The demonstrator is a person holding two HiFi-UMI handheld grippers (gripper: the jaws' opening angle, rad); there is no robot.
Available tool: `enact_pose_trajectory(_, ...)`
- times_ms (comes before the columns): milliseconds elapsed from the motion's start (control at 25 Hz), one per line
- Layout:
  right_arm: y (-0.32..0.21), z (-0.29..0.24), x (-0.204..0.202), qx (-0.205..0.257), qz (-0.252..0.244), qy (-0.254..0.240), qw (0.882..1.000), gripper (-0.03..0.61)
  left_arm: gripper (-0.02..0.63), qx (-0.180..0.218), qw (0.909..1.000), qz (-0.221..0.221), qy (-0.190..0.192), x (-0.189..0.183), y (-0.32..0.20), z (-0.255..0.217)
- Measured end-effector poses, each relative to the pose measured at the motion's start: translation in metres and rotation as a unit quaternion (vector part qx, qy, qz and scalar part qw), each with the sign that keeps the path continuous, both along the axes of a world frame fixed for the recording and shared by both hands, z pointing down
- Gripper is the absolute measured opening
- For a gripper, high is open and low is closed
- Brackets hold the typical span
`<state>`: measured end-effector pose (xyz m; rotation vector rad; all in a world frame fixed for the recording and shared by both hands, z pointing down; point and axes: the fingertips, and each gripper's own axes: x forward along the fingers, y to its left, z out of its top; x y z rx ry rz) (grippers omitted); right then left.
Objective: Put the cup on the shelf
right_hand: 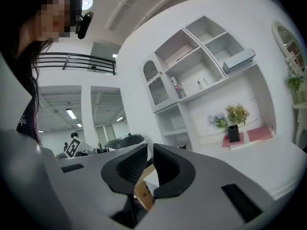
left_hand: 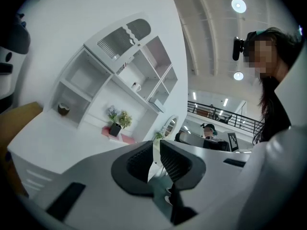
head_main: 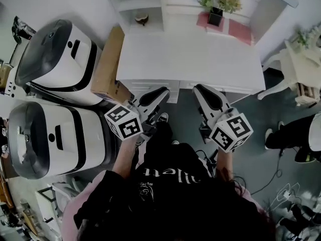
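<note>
Left hand-held gripper (left_hand: 156, 150) and right hand-held gripper (right_hand: 150, 152): we read both jaws narrow, empty. One shelf (left_hand: 115, 75) compartment holds a small white cup (left_hand: 135, 86).

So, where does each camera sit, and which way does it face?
Head view: on the person's head, facing steeply down at the table; shows the torso, the left gripper and the right gripper.
Left gripper view: on the left gripper, facing along its shut jaws to the shelf; the person's hair shows at right.
Right gripper view: on the right gripper, facing the same shelf; hair at left.
Shared: all three see the plant and the table.
</note>
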<state>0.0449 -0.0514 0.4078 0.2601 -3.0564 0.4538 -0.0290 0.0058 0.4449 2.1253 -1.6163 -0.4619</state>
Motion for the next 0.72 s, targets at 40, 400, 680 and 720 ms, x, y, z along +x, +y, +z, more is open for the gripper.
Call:
enact_pose_trajectory(40, 0.005, 0.001, 0.001, 0.003, -0.004, 0.001, 1.0, 0.069, 0.057, -0.002, 1.0, -0.008, 0.001, 0.001, 0.008, 0.001)
enact_pose_trajectory(400, 0.036, 0.007, 0.0, 0.029, -0.007, -0.006, 1.0, 0.064, 0.057, 0.01, 0.9977, -0.067, 0.002, -0.001, 0.054, 0.005)
enact_pose_trajectory(680, 0.058, 0.013, -0.005, 0.033, -0.015, -0.005, 0.999, 0.063, 0.057, 0.026, 0.9943, -0.102, -0.018, -0.008, 0.077, 0.002)
enact_pose_trajectory(720, 0.06, 0.014, -0.004, 0.033, -0.017, -0.003, 0.999, 0.063, 0.057, 0.024, 0.994, -0.105, -0.02, -0.008, 0.079, 0.004)
